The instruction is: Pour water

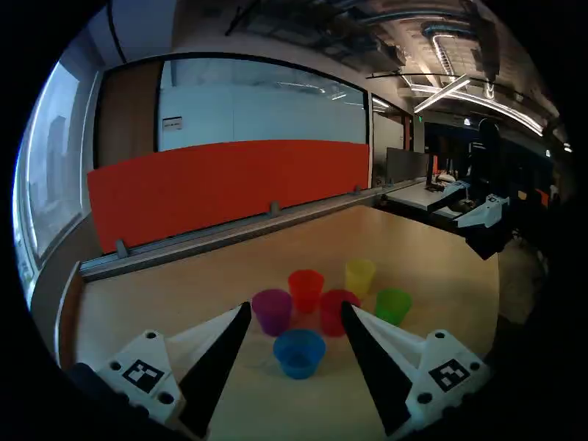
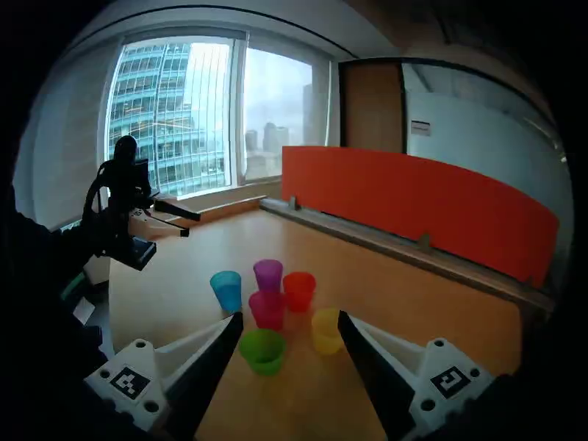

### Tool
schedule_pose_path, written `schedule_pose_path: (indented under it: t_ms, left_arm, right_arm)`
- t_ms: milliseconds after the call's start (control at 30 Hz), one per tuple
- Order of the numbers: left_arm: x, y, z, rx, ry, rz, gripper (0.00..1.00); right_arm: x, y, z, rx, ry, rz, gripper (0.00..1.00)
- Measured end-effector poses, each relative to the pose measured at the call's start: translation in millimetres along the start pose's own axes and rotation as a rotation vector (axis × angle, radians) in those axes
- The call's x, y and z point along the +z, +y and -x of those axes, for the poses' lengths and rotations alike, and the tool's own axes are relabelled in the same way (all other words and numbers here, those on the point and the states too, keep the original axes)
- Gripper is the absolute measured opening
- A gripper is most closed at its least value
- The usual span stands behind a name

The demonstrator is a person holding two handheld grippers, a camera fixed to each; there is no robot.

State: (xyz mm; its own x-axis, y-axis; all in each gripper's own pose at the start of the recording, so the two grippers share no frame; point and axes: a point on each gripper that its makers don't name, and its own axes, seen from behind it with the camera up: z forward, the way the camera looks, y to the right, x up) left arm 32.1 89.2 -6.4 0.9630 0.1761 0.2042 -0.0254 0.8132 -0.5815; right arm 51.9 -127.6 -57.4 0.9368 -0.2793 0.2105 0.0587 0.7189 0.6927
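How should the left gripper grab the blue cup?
Probably across its side walls, just below the rim, coming level from the near side: the blue cup stands upright, widens upward, and the purple cup crowds it behind.

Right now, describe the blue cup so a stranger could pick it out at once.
Find the wooden table beside the long orange partition, where six coloured cups stand clustered. On the cluster's side away from the partition, just before the purple cup, stands the blue cup, the only blue one.

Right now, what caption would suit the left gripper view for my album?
Open two-finger left gripper faces six coloured plastic cups clustered on a pale wooden table.
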Motion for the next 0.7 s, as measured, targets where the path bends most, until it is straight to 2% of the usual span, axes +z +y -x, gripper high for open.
schedule_pose_path:
  t_ms: [300,700]
  left_arm:
    - [8.1,4.0,32.2,-0.012,-0.057,0.010,0.90]
    - [21.4,18.0,71.0,0.012,-0.158,0.043,0.90]
  right_arm:
    - [5.4,-1.6,19.4,0.011,-0.039,-0.005,1.00]
    - [11.7,-1.8,37.8,-0.004,-0.079,-0.003,1.00]
